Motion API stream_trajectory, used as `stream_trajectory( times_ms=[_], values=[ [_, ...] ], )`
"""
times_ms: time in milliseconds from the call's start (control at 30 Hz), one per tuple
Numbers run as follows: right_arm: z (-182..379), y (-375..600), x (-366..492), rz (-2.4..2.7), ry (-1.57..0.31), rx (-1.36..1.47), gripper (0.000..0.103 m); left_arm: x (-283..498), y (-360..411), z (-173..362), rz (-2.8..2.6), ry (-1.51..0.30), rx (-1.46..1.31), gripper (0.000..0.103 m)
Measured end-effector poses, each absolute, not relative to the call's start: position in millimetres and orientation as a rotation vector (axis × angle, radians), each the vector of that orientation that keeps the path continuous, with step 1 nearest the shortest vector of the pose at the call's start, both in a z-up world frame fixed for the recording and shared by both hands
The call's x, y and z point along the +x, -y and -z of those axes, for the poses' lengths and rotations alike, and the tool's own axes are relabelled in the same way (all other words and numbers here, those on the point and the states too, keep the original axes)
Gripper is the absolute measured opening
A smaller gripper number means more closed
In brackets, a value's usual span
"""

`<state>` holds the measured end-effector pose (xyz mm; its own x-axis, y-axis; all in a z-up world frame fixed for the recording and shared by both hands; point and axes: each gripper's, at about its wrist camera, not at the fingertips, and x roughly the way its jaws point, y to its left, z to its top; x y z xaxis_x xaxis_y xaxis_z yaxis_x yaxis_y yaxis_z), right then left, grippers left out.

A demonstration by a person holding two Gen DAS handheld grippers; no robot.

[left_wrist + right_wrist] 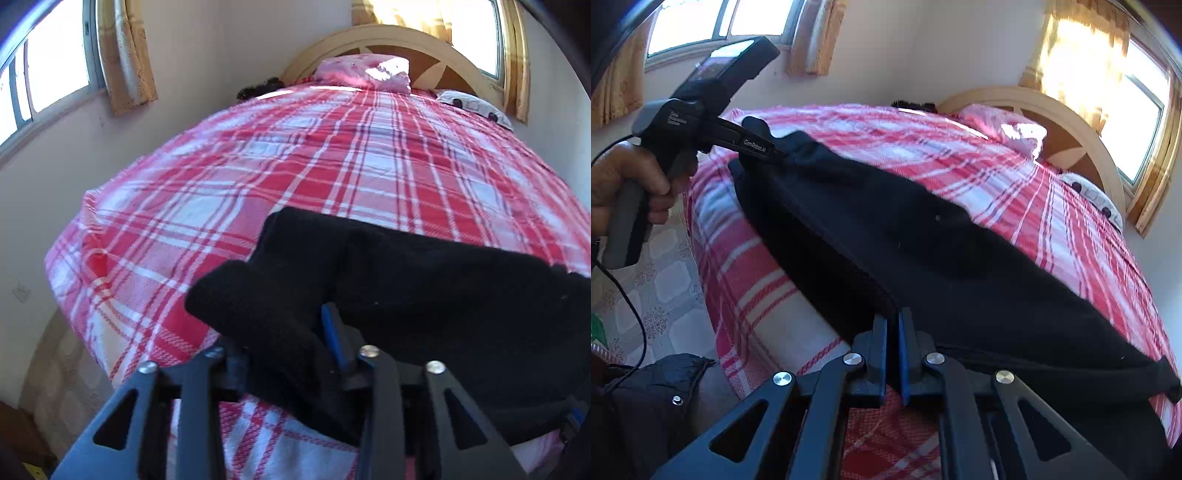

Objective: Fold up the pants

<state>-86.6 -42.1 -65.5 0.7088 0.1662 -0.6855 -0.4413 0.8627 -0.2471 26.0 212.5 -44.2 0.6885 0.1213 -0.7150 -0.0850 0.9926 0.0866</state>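
Observation:
Black pants [905,251] lie stretched across the near edge of a bed with a red and white plaid cover [1015,173]. My right gripper [894,332] is shut on the near edge of the pants. My left gripper [779,153] is shut on the far left end of the pants and holds it lifted. In the left wrist view the left gripper [314,332] is half hidden by bunched black cloth [406,280] that drapes over its fingers; one blue pad [334,339] shows.
The bed [314,155] has a pink pillow [365,72] and a wooden headboard [406,37] at the far end. Curtained windows [48,74] are on the walls. Tiled floor [665,280] lies to the left of the bed.

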Motion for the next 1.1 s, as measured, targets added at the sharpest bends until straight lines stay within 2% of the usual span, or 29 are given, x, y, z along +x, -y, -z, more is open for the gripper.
stream_trajectory(
  times_ms=[33, 100, 167, 300, 567, 633, 700, 833, 933, 1100],
  values=[
    [70.0, 42.4, -85.3, -0.344, -0.729, -0.405, 0.006, 22.7, -210.9, 44.3, -0.133, -0.787, 0.073, 0.052],
    [72.0, 43.5, -87.6, -0.338, -0.728, -0.385, 0.009, 19.3, -209.0, 46.3, -0.189, -0.754, 0.147, 0.079],
    [74.2, 41.1, -90.0, -0.326, -0.722, -0.401, 0.009, 17.1, -213.5, 46.5, -0.237, -0.741, 0.180, 0.089],
    [79.9, 38.4, -92.9, -0.294, -0.660, -0.420, 0.012, 4.8, -233.4, 27.5, -0.252, -0.723, 0.089, 0.089],
    [74.0, 38.7, -93.9, -0.297, -0.658, -0.405, 0.018, -0.6, -219.5, -38.1, -0.243, -0.523, 0.068, 0.090],
    [60.6, 47.8, -91.8, -0.348, -0.656, -0.308, 0.037, 15.8, -204.7, -28.7, -0.208, -0.543, 0.071, 0.091],
    [41.5, 64.8, -94.2, -0.386, -0.617, -0.161, 0.046, 34.1, -196.9, -8.4, -0.206, -0.623, 0.057, 0.091],
    [-4.3, 128.7, -99.3, -0.236, -0.500, 0.051, 0.050, 51.2, -194.1, 46.5, -0.177, -0.810, 0.001, 0.088],
    [-21.5, 208.2, -100.5, -0.055, -0.463, 0.205, 0.052, 44.4, -188.2, 57.1, -0.188, -0.772, 0.022, 0.090],
    [-18.8, 359.8, -96.2, 0.226, -0.505, 0.532, 0.052, 42.9, -190.7, 58.3, -0.226, -0.753, -0.008, 0.102]
  ],
)
